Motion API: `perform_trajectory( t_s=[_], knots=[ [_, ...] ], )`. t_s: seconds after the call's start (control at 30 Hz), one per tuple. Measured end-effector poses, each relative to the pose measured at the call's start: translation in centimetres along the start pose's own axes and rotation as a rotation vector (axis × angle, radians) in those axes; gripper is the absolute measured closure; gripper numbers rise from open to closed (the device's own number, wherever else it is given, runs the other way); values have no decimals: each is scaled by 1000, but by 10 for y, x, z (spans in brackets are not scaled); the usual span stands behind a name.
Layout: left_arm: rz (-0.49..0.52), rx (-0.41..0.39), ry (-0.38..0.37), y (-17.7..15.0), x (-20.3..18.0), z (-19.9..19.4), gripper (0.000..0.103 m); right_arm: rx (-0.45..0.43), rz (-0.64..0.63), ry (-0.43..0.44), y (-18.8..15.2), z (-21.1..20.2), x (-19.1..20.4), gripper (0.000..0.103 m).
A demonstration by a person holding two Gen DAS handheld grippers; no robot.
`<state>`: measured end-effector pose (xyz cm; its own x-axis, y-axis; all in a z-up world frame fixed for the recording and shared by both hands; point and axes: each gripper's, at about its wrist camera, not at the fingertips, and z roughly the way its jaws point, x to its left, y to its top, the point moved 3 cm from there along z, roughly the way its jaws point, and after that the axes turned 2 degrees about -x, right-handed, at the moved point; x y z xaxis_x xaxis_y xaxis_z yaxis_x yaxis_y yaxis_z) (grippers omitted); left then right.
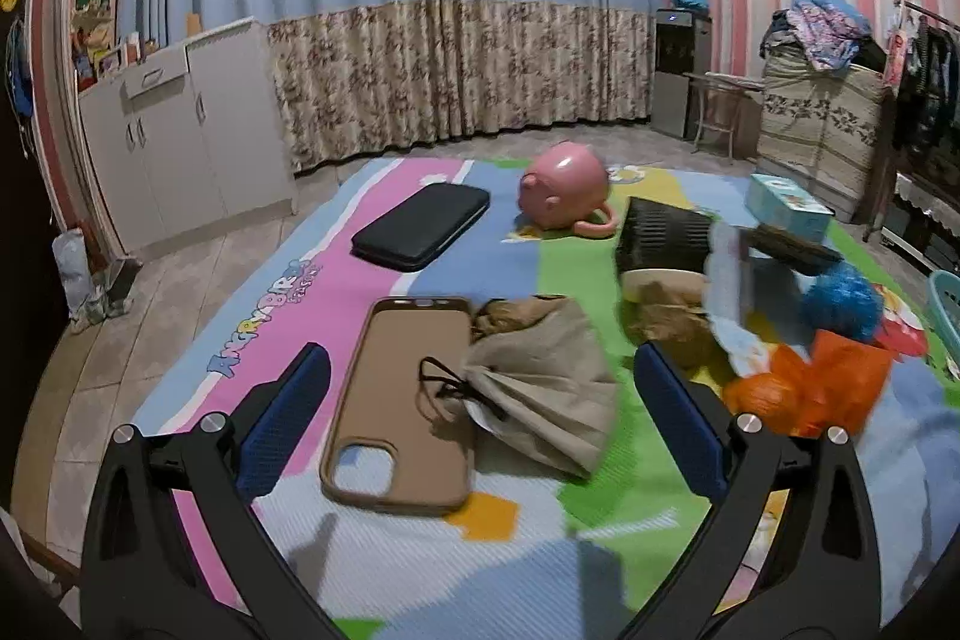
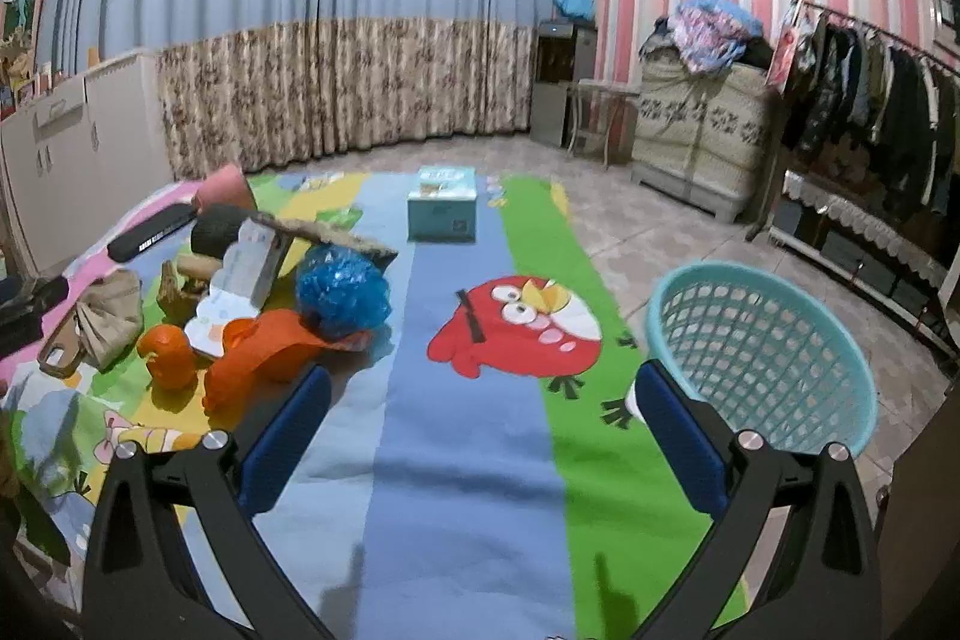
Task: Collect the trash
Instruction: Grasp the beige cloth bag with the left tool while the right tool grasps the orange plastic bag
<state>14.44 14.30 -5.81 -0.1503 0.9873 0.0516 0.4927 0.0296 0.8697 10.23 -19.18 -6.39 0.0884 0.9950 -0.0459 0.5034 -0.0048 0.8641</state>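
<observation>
Hovering above the colourful cartoon-printed play mat [image 1: 384,550] on the floor, the left tool [image 1: 480,424] has its blue-padded fingers spread wide with nothing between them; it looks down on a tan phone case [image 1: 396,400] and a crumpled beige drawstring cloth bag [image 1: 540,388] touching the case's right edge. At about two o'clock from that tool lies the trash heap: a crumpled orange plastic bag [image 1: 840,376], a scrunched blue plastic ball [image 1: 840,301], a torn white carton [image 1: 729,268] and brown scraps, all touching or overlapping, probably gathered so they can be picked off one by one. The right tool [image 2: 483,430] is likewise fully open and empty, pointing over a bare stretch of mat with the red bird print [image 2: 516,328] ahead. A turquoise plastic mesh basket [image 2: 762,358] sits at roughly two o'clock from it, half off the mat edge on the tiled floor, near enough to serve as the drop point. From this side the heap sits at ten o'clock, the orange bag nearest the left finger. Nothing appears to be in the basket yet, so collection seems barely begun
</observation>
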Motion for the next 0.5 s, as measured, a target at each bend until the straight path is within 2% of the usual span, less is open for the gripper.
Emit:
perform_trajectory(
  t_s=[0.13, 0.27, 0.33, 0.37, 0.4, 0.43, 0.5],
  knots=[
    [-4, 38, 18, -1, 8, 19, 5, 27, -12, -2, 2, 8, 9, 4],
    [19, 77, -9, -3, 10, 32, 8, 67, -6, -9, 7, 18, 15, 4],
    [39, 111, -48, -5, 7, 41, 25, 80, 10, -9, 7, 22, 16, 4],
    [45, 127, -65, -7, 4, 44, 30, 88, 19, -6, 6, 24, 16, 4],
    [53, 153, -98, -9, 1, 49, 39, 94, 25, -4, 6, 26, 16, 4],
    [52, 168, -114, -11, 0, 53, 53, 102, 33, -2, 5, 27, 17, 4],
    [32, 202, -160, -14, 0, 58, 66, 108, 35, 3, 4, 29, 19, 4]
  ],
)
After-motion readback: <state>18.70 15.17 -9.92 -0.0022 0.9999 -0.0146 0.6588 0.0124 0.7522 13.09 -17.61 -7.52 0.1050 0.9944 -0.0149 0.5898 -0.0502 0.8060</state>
